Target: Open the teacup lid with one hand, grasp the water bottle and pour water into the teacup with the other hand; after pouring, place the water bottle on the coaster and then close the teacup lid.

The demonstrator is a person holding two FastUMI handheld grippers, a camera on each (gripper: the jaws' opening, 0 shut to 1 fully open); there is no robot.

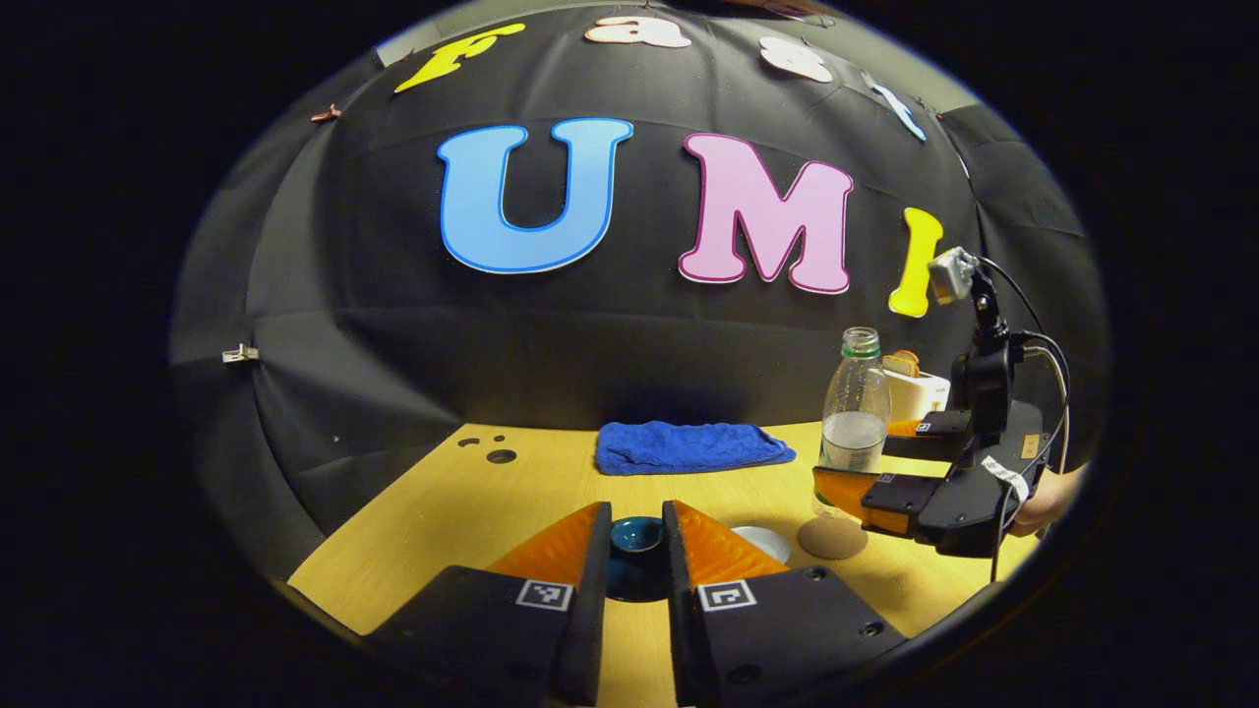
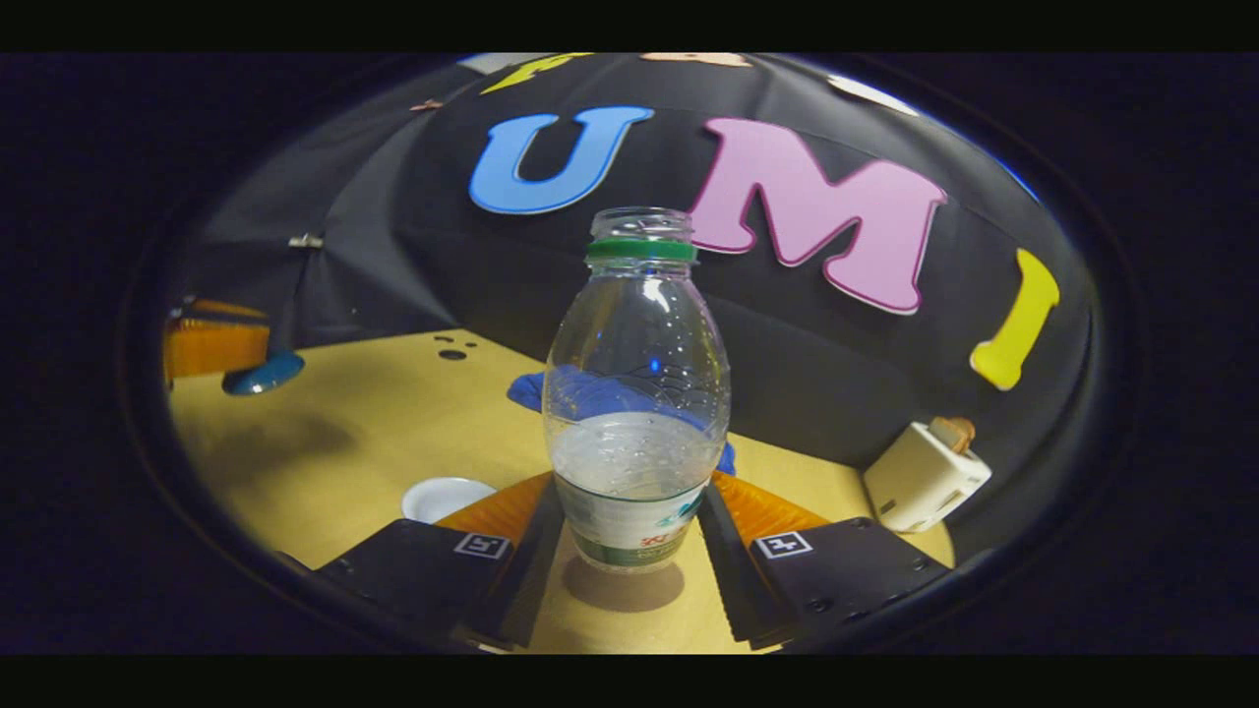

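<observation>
Meanwhile, the left tongs [image 1: 636,551] held the dark blue teacup lid [image 1: 636,534] between their orange fingers, both inner faces pressed against its sides, above the yellow tabletop [image 1: 472,511]. Seen from the right gripper view, those same tongs [image 2: 211,344] sat far off to the left with the lid [image 2: 264,374] in their tips, lifted clear of the wood with a shadow beneath.

The white teacup [image 1: 762,541] stood uncovered just right of the left tongs' fingers, and the round brown coaster [image 1: 832,537] lay just beside it, farther right. In the right gripper view the teacup [image 2: 447,498] showed at the lower left, by the left finger.

The water bottle [image 2: 637,393], clear plastic with a green neck ring and no cap, stood upright on the tabletop [image 2: 393,413] with water filling its lower part. The right tongs [image 2: 634,531] sat open around its base, one finger on each side; whether either finger touched the plastic could not be told. In the left gripper view the bottle [image 1: 855,413] stood between the fingers of the right tongs [image 1: 866,462], with a hand [image 1: 1048,497] behind them.

A blue cloth [image 1: 689,447] lay folded near the back of the tabletop, and a white toy toaster [image 2: 925,477] sat at the far right.
</observation>
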